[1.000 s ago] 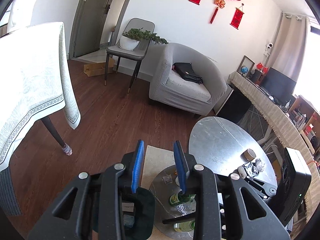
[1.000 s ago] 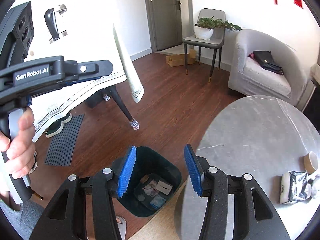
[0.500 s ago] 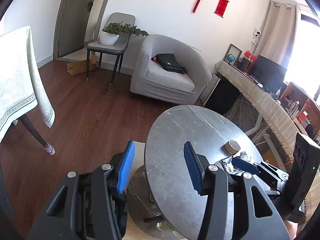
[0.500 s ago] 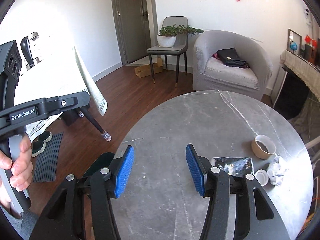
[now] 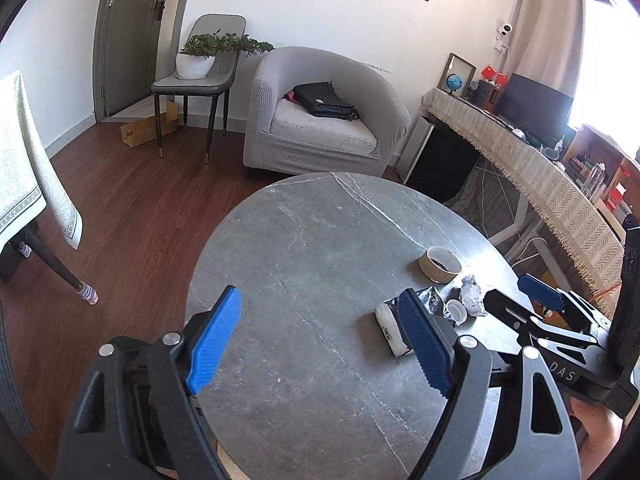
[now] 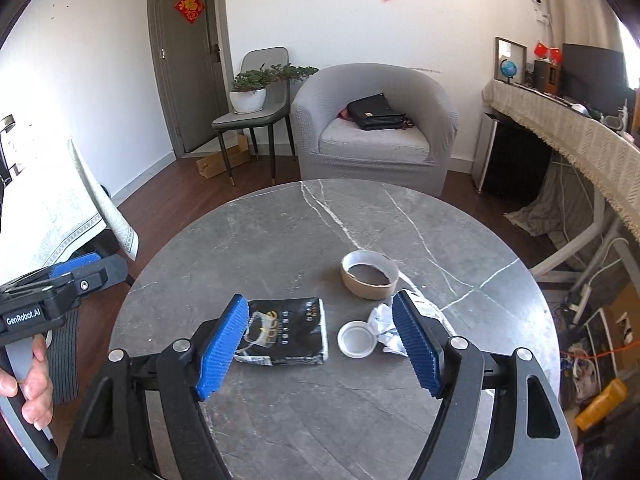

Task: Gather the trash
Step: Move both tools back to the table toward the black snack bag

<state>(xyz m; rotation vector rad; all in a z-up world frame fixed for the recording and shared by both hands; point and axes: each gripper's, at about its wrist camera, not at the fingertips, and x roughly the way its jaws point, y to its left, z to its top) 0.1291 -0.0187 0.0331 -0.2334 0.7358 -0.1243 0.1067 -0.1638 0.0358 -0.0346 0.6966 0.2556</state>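
Note:
On the round grey marble table (image 6: 280,240) lie a black foil snack packet (image 6: 286,330), a white plastic lid (image 6: 357,339), a crumpled white paper (image 6: 384,322) and a brown tape roll (image 6: 370,274). My right gripper (image 6: 322,346) is open and empty, hovering just above the packet and lid. My left gripper (image 5: 320,338) is open and empty over the table's left part; the packet (image 5: 394,330), the lid (image 5: 456,310), the paper (image 5: 470,292) and the tape roll (image 5: 439,265) lie to its right. The right gripper also shows in the left wrist view (image 5: 536,308).
A grey armchair (image 6: 376,132) with a black bag stands behind the table. A chair with a potted plant (image 6: 252,92) is at the back left. A cloth-covered table (image 5: 24,168) is at left, a long sideboard (image 6: 580,132) at right.
Both grippers have swung from the floor and dark bin up over the round table. The left jaws have opened wider. The trash items now lie close under the right gripper.

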